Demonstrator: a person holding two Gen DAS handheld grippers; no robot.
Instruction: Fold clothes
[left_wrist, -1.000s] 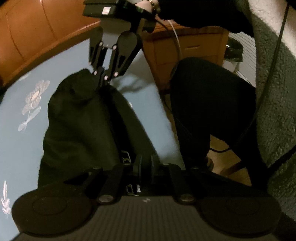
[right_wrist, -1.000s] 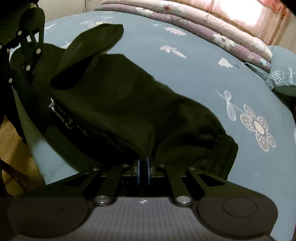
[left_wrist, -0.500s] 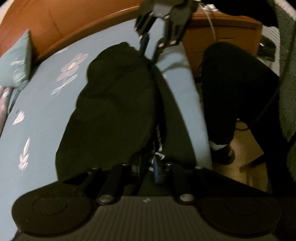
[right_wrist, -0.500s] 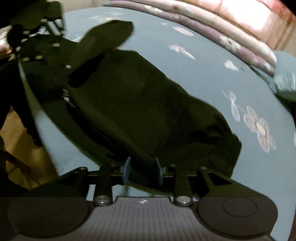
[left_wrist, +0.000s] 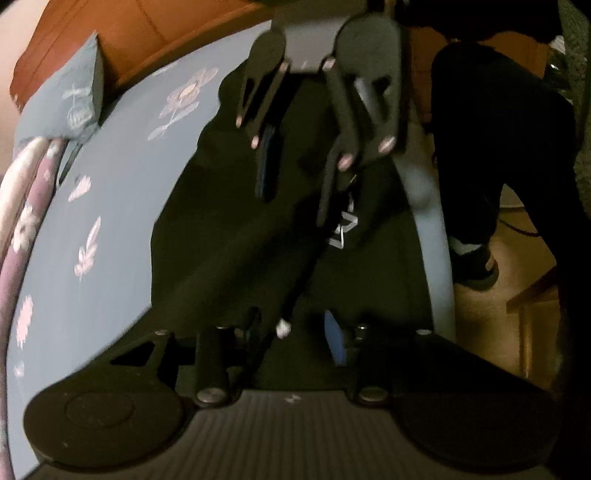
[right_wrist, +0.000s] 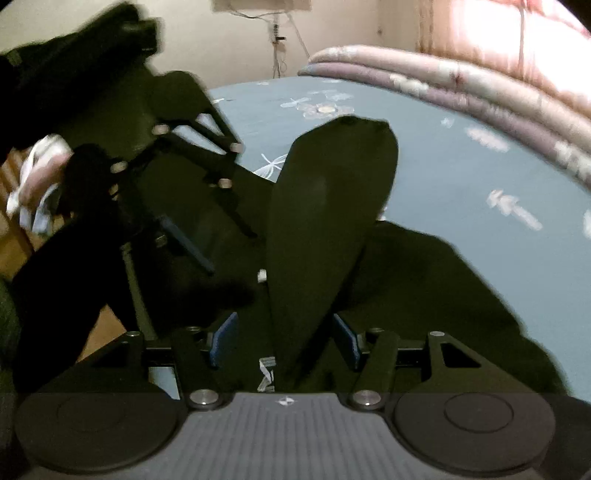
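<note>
A black garment (left_wrist: 229, 229) with white lettering (left_wrist: 343, 230) lies on the blue flowered bedsheet (left_wrist: 110, 184). My left gripper (left_wrist: 295, 336) hovers low over its near end. Its jaws are opening, and cloth and a white drawstring tip (left_wrist: 282, 328) lie between them without being pinched. My right gripper (right_wrist: 284, 343) is also opening. A raised flap of the black garment (right_wrist: 325, 206) stands between its blue pads (right_wrist: 223, 339), which do not press on it. The two grippers face each other closely over the garment: the right gripper (left_wrist: 295, 181) fills the top of the left wrist view, and the left gripper (right_wrist: 218, 247) sits at the left of the right wrist view.
A blue pillow (left_wrist: 79, 99) and a folded pink quilt (right_wrist: 480, 96) lie at the far side of the bed, with a wooden headboard (left_wrist: 147, 29) behind. The bed edge (left_wrist: 436, 251) runs beside a person's black-trousered leg (left_wrist: 498, 147) and shoe (left_wrist: 474, 262) on the wooden floor.
Both grippers were shut on the garment's edge and have now parted their jaws. The right gripper has swung toward the left one, so they now stand close together.
</note>
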